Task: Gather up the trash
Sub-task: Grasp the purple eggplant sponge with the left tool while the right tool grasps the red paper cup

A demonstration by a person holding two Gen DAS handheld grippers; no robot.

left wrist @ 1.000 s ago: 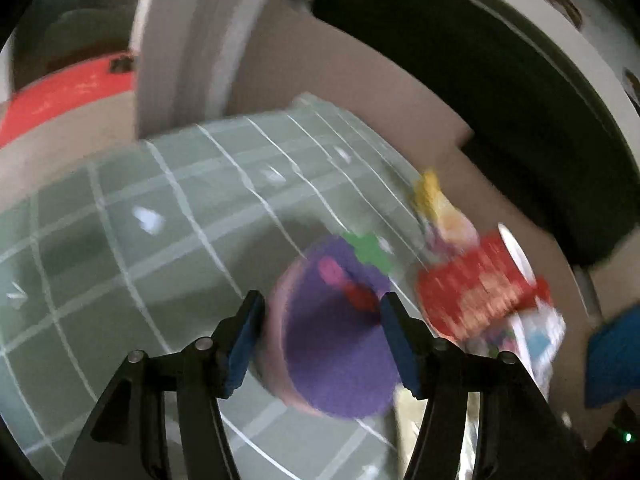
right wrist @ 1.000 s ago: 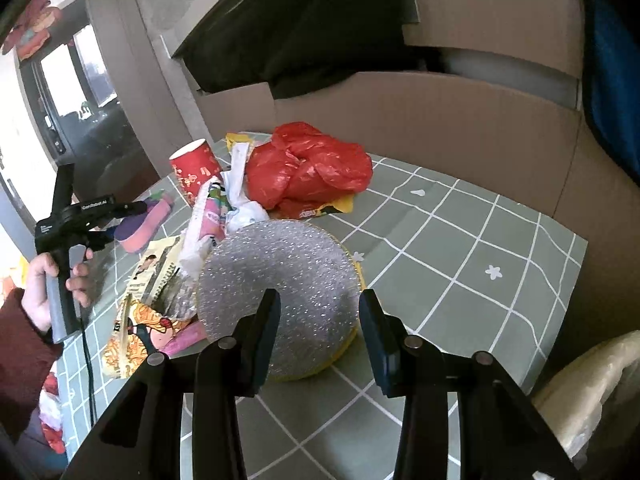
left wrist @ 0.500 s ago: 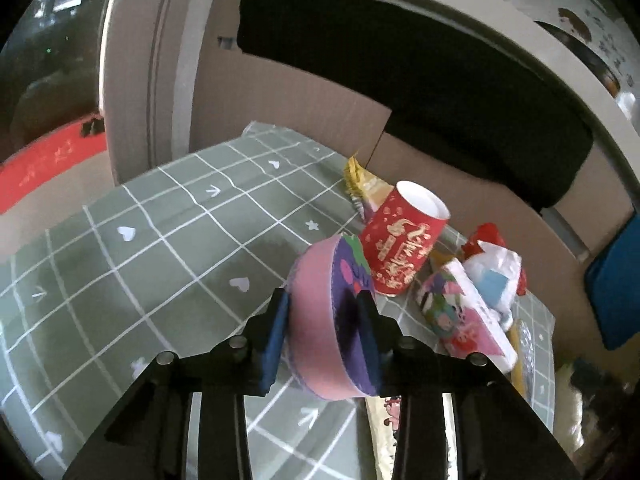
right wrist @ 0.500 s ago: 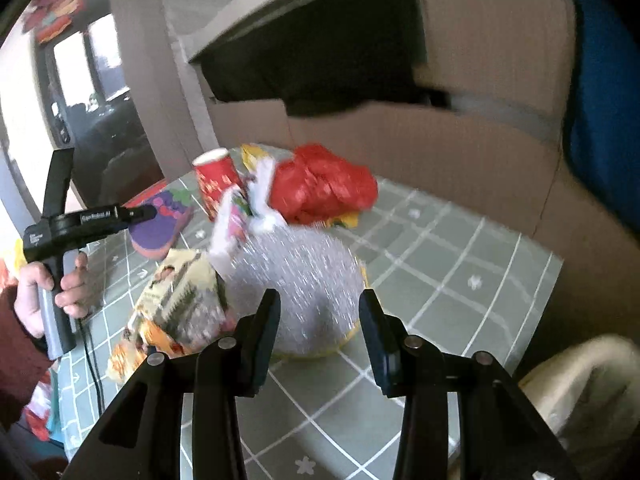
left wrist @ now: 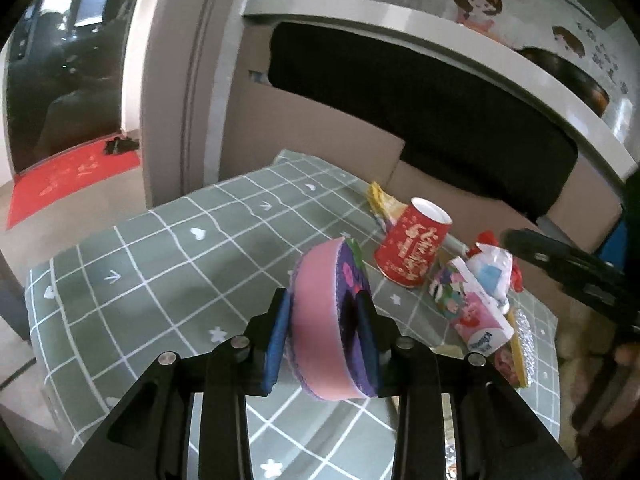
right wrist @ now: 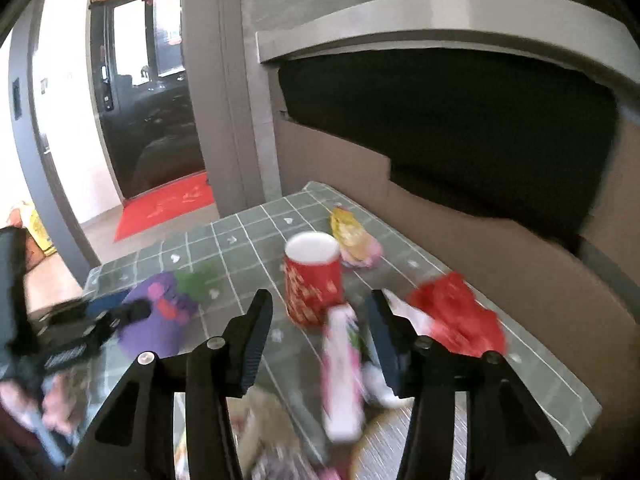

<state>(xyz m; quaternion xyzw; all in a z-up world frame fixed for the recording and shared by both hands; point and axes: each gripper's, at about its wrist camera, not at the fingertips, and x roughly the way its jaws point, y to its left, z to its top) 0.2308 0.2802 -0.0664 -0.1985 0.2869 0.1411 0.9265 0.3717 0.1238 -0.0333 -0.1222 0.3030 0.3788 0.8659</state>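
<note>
A: Left gripper [left wrist: 322,330]?
B: Pinching pink-and-purple sponge [left wrist: 328,320] edgewise above the table [left wrist: 160,248].
A: Right gripper [right wrist: 318,338]?
B: Spread, holding nothing; red cup [right wrist: 314,280] upright beyond. Only this view shows the red bag [right wrist: 456,320] whole.

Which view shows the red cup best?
The left wrist view: the red cup is sharp, tilted, its gold print and white rim clear, beside the sponge held by the left gripper. The right wrist view shows it centred but motion-blurred.
</note>
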